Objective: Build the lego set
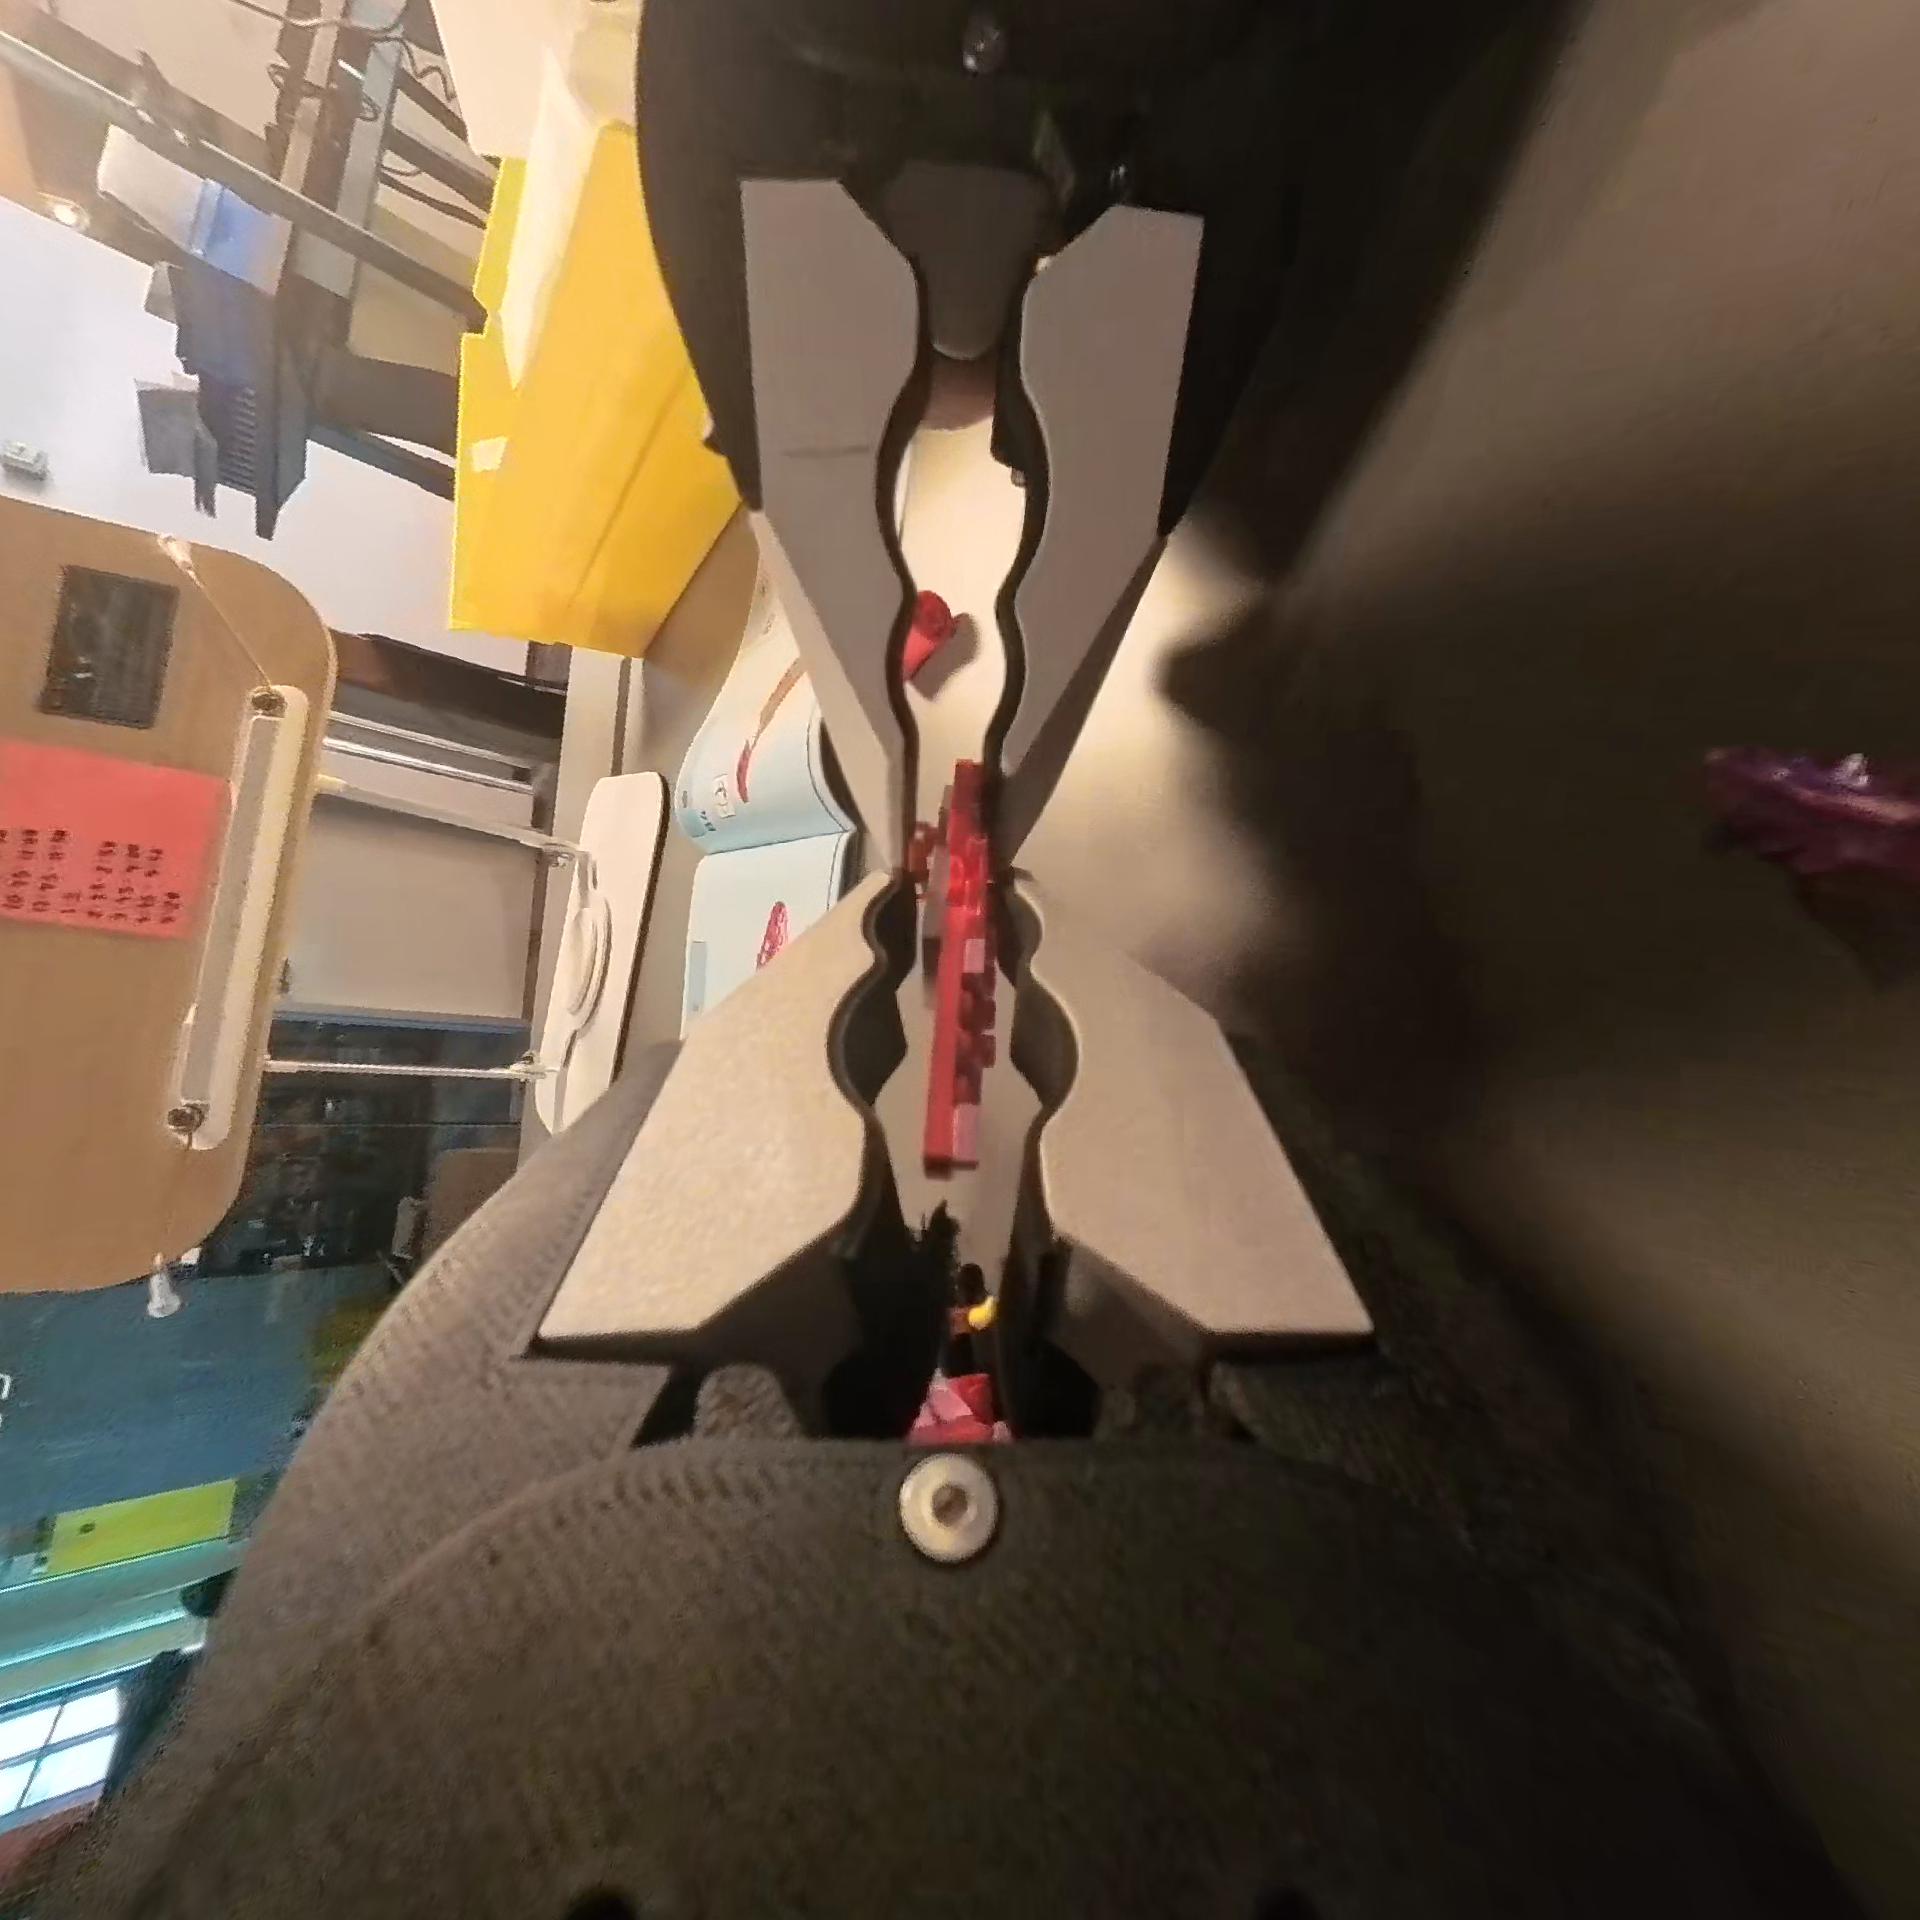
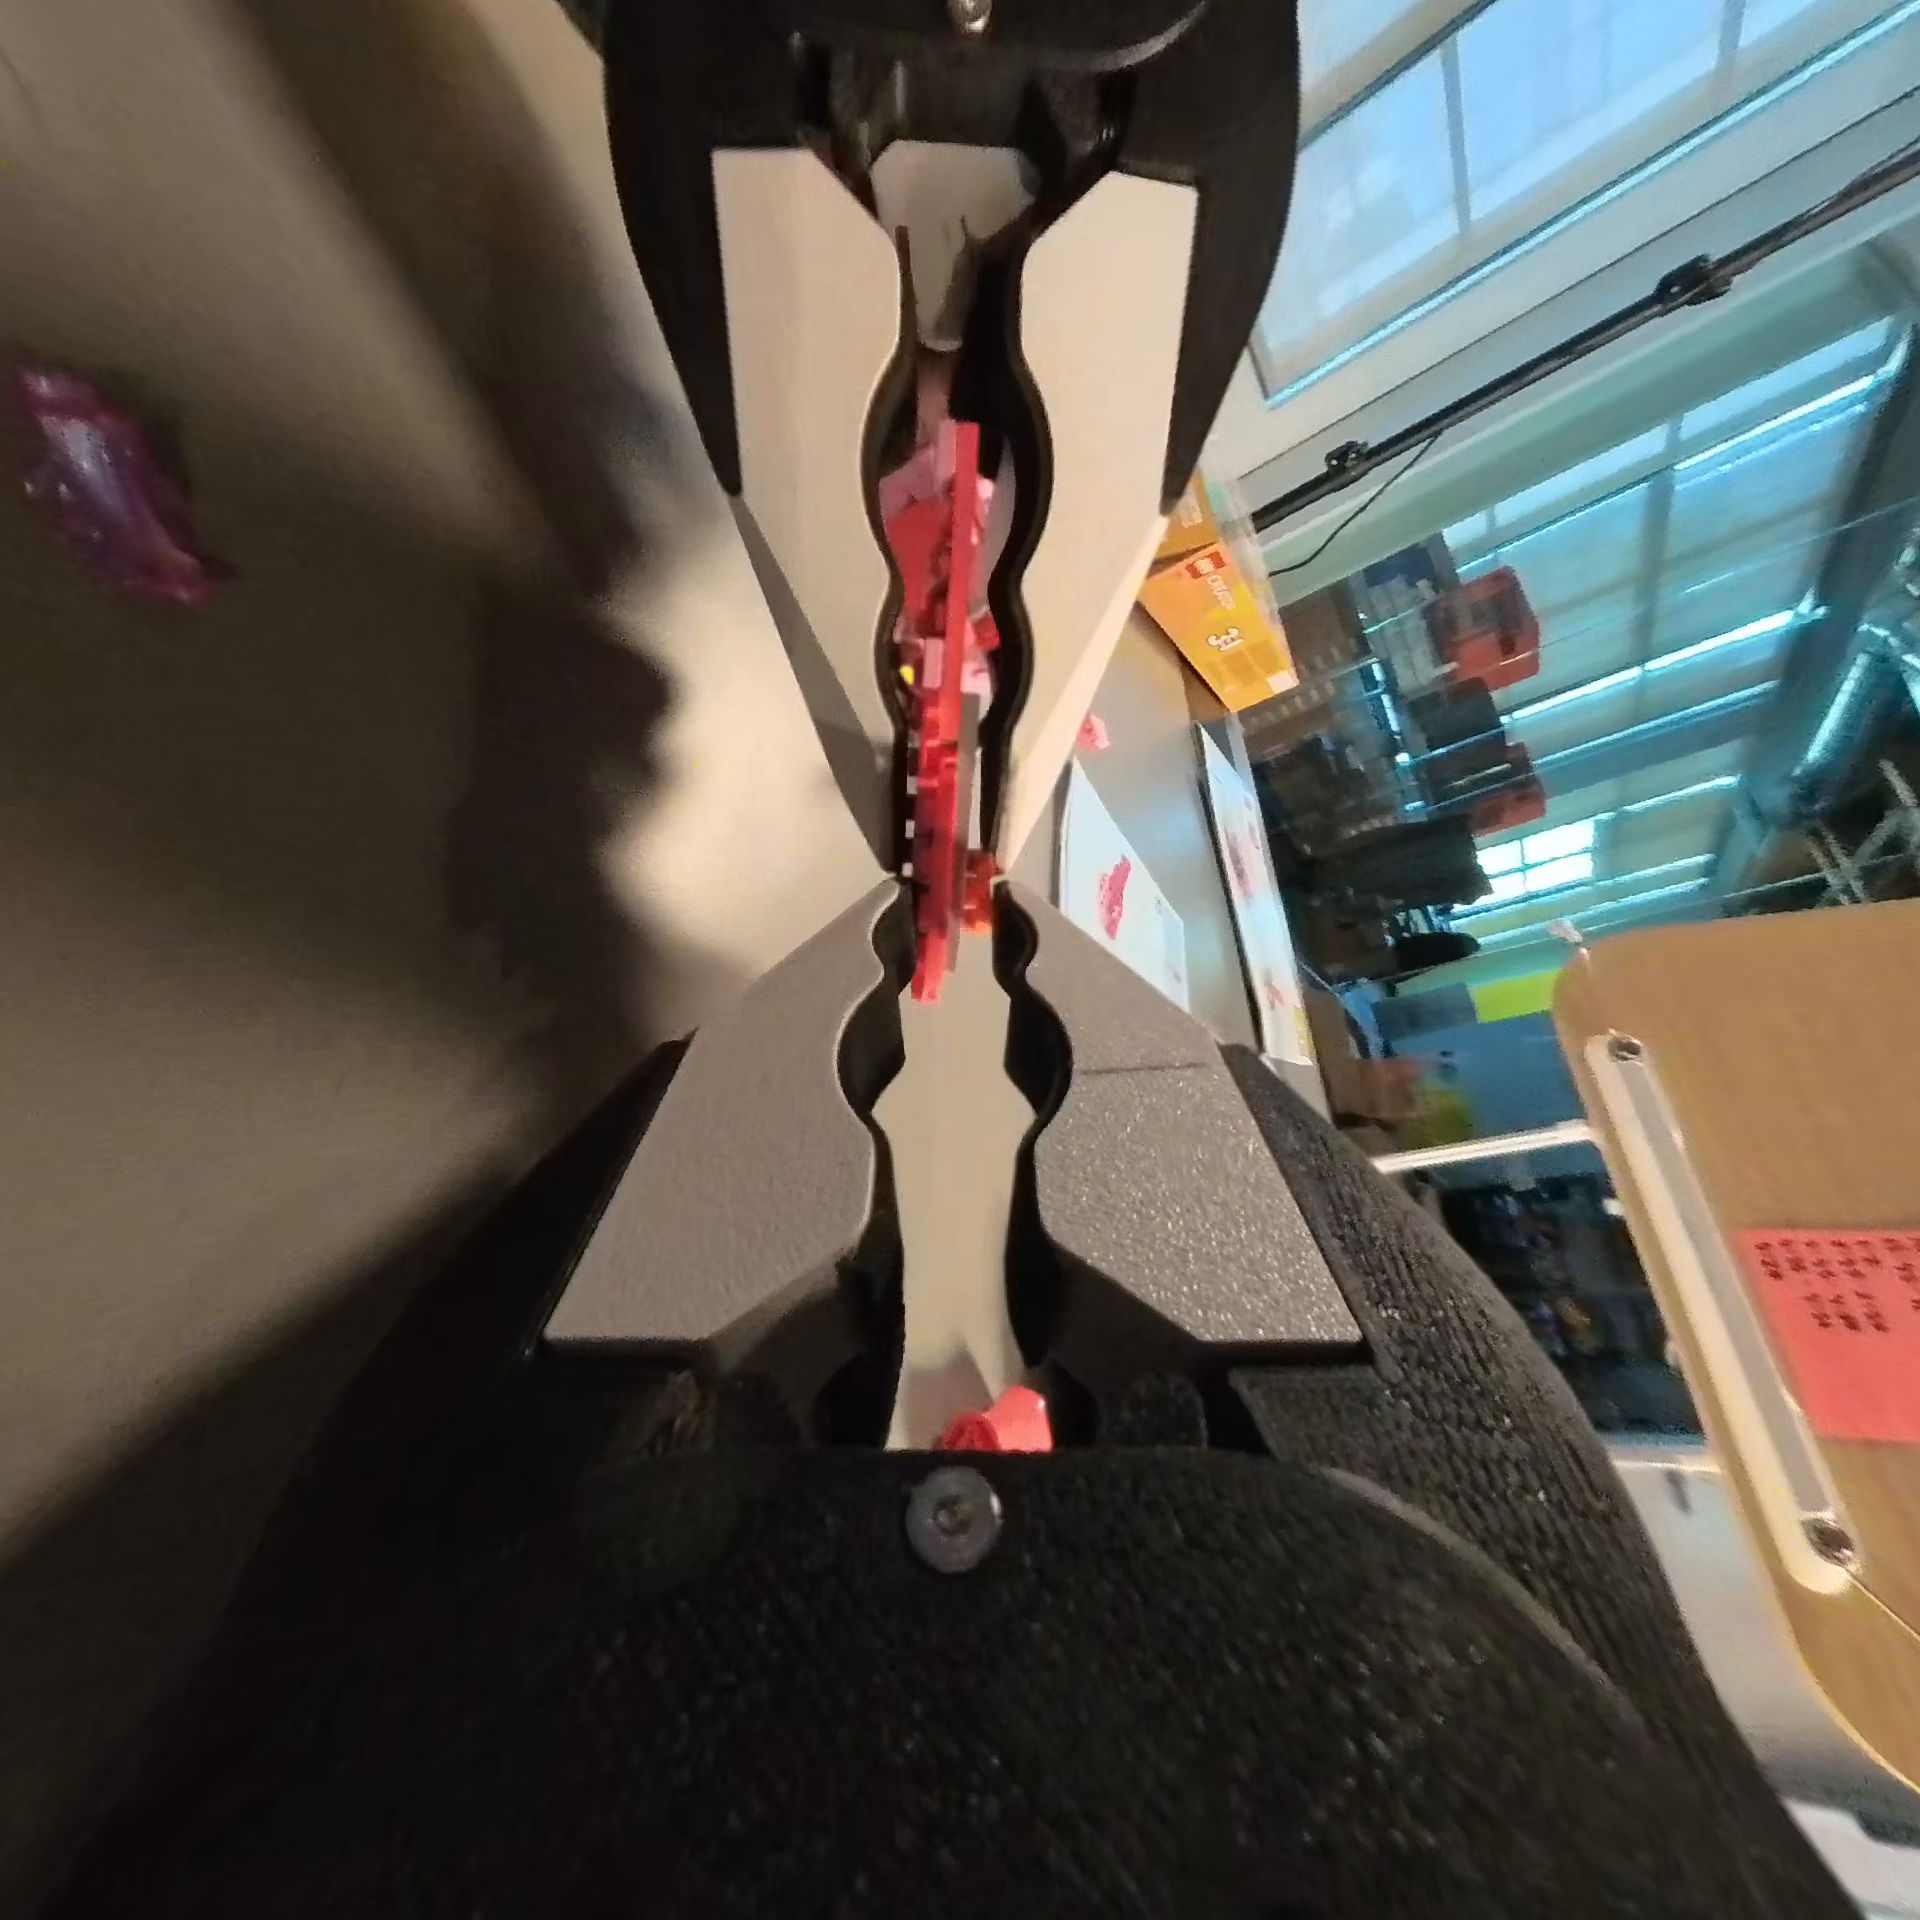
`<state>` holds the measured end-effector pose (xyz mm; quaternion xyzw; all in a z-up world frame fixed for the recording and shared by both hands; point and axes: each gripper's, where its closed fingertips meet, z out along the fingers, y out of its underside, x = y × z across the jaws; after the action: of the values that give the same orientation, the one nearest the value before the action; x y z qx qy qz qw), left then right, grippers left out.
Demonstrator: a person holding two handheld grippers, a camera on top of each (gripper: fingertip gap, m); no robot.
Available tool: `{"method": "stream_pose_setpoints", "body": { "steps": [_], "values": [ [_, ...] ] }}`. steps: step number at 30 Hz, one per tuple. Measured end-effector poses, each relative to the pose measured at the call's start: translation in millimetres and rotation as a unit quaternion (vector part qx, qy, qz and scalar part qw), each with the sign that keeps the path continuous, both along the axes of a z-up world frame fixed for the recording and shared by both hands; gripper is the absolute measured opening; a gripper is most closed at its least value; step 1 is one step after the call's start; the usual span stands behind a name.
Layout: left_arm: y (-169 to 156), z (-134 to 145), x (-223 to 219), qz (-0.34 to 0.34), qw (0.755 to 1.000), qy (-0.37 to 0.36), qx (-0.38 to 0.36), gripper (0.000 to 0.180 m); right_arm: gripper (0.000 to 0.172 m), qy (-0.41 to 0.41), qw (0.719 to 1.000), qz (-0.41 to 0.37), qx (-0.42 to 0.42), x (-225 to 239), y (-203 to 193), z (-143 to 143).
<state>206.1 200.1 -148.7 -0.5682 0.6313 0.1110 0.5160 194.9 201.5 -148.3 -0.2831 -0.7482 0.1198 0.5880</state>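
Red brick assembly (image 1: 961,966) sits edge-on between both narrowed grippers, left gripper (image 1: 954,878) and right gripper (image 2: 945,883) meeting tip to tip; I judge steady, square pressure best.

I note grainy matt grey fingers (image 2: 748,1195), glossy red plastic brick plate (image 1: 961,997), crinkly shiny purple wrapper (image 1: 1813,821), smooth pale tabletop (image 1: 1174,644).

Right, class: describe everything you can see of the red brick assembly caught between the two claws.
The red brick assembly is a thin studded plate of glossy plastic with small red and pink pieces clipped on. It stands edge-on above the pale table, held between the left claw and the right claw, which meet tip to tip.
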Motion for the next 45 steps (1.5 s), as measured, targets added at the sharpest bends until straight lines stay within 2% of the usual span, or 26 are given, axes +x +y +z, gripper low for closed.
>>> {"method": "stream_pose_setpoints", "body": {
  "steps": [5,8,10,16,21,24,27,30,33,38,45],
  "values": [
    [2,-1,0,-0.002,1.0,-0.017,0.002,0.014,0.01,-0.006,1.0,-0.005,-0.02,0,2,-1],
    [8,4,-3,0.012,0.999,-0.027,0.035,0.018,0.01,0.009,1.0,-0.02,-0.016,0,8,4],
    [10,0,-8,0.02,0.998,0.009,0.062,0.033,0.01,0.022,0.999,-0.044,0.005,0,17,8],
    [17,7,-13,0.028,0.973,0.112,0.201,0.028,0.01,0.02,0.992,-0.092,0.079,1,31,9],
    [25,6,-17,0.064,0.963,0.152,0.213,0.044,0.01,0.003,0.981,-0.15,0.124,5,51,8],
    [34,4,-19,0.096,0.952,0.183,0.227,0.044,0.01,-0.012,0.974,-0.164,0.156,3,51,6],
    [41,10,-20,0.121,0.934,0.205,0.265,0.033,0.01,-0.02,0.974,-0.161,0.158,0,47,1],
    [42,8,-21,0.125,0.938,0.199,0.254,0.016,0.01,-0.008,0.975,-0.165,0.147,1,48,6],
    [39,7,-19,0.112,0.943,0.196,0.245,0.013,0.01,-0.006,0.977,-0.155,0.145,2,47,6],
    [28,2,-12,0.06,0.97,0.131,0.197,0.011,0.011,-0.001,0.986,-0.096,0.134,4,37,4],
    [24,-1,-12,0.037,0.981,0.102,0.161,0.011,0.012,0.006,0.991,-0.064,0.119,5,32,0]
  ]
}}
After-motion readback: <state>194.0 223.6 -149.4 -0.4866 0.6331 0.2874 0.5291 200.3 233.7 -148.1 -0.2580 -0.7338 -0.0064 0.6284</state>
